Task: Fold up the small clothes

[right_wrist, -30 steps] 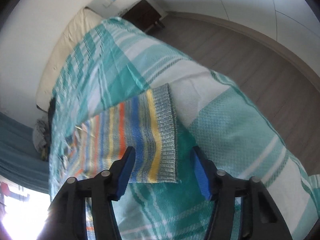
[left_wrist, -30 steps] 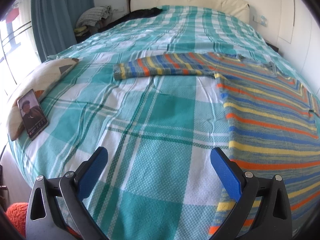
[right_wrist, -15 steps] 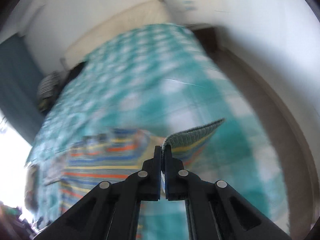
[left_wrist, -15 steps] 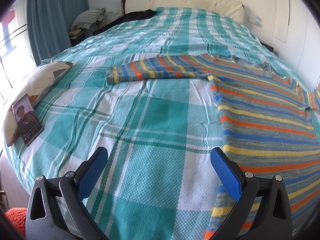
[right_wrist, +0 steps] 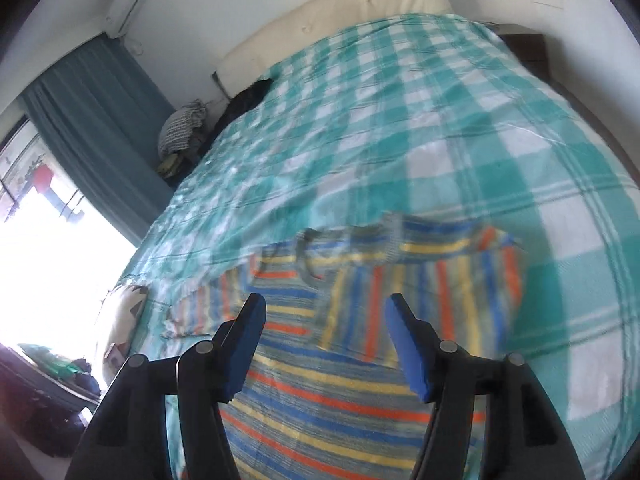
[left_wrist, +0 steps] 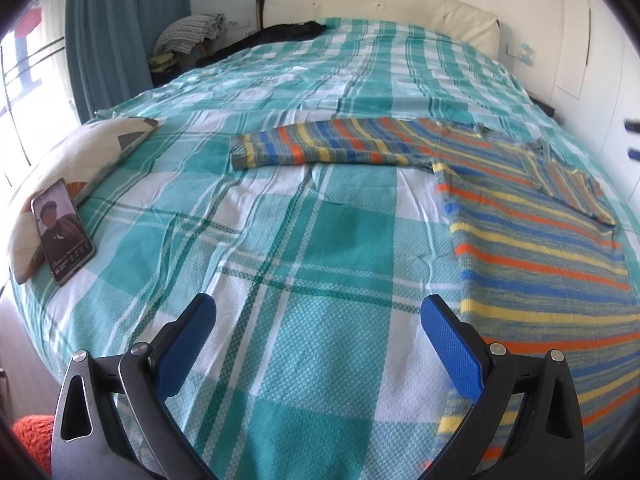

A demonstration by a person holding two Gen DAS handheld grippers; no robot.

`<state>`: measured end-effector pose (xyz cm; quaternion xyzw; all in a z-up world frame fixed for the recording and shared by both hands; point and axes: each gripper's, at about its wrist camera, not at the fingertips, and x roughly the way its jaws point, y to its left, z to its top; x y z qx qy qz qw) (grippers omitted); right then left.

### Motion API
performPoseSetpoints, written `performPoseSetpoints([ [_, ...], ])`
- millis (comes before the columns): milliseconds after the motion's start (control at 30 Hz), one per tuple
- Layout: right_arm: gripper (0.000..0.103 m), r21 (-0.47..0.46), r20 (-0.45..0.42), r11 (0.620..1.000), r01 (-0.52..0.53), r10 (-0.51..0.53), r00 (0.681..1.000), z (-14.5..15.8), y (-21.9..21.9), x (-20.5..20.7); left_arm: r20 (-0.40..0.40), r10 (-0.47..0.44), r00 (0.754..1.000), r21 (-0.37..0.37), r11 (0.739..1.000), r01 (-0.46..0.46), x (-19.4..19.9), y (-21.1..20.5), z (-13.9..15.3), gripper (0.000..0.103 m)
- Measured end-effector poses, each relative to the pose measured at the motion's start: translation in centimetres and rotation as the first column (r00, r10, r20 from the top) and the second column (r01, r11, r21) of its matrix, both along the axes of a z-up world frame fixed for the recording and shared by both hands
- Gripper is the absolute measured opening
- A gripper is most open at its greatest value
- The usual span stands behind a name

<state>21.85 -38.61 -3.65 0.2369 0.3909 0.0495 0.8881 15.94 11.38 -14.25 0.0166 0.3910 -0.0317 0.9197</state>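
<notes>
A striped sweater (left_wrist: 532,240) in blue, orange, yellow and grey lies flat on the bed. Its left sleeve (left_wrist: 320,148) stretches out to the left. Its right sleeve (left_wrist: 568,180) lies folded across the chest; it also shows in the right wrist view (right_wrist: 420,296). My left gripper (left_wrist: 318,344) is open and empty, low over the bedspread, just left of the sweater's hem. My right gripper (right_wrist: 324,340) is open and empty, above the sweater's body (right_wrist: 332,412), just short of the folded sleeve.
The bed has a teal and white checked bedspread (left_wrist: 304,248). A phone (left_wrist: 62,236) leans on a patterned pillow (left_wrist: 68,160) at the left edge. A cream headboard (left_wrist: 380,4), dark clothing (left_wrist: 276,36) and a teal curtain (left_wrist: 120,28) are at the far end.
My right gripper shut on the right sleeve's cuff, carried it over the sweater's chest, then opened and let it go. My left gripper stayed open and shifted slightly.
</notes>
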Motion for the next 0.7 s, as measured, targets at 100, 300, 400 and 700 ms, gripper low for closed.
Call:
performPoseSetpoints([
  [100,0.063,-0.041,-0.071,0.997,0.061,-0.064,0.995,-2.1,-3.0,-3.7,-0.005,-0.008,1.0,0.001,1.0,0.008,0.1,-0.5,-0.2,0.102],
  [300,0.059,0.047,-0.206,0.985,-0.165,0.171,0.963,-7.8,0.7,-10.8,-0.013,-0.029,0.999,0.044,0.999,0.03,-0.4,-1.4,-0.8,0.102],
  [400,0.058,-0.005,-0.304,0.971,-0.24,0.227,0.925,-10.7,3.4,-14.3,-0.025,-0.036,0.999,0.062,0.997,0.037,-0.5,-1.5,-1.0,0.102],
  [700,0.051,-0.08,-0.322,0.995,-0.065,0.036,0.946,-9.7,-0.1,-22.5,-0.037,-0.009,0.999,0.01,1.0,0.009,-0.3,-0.5,-0.9,0.102],
])
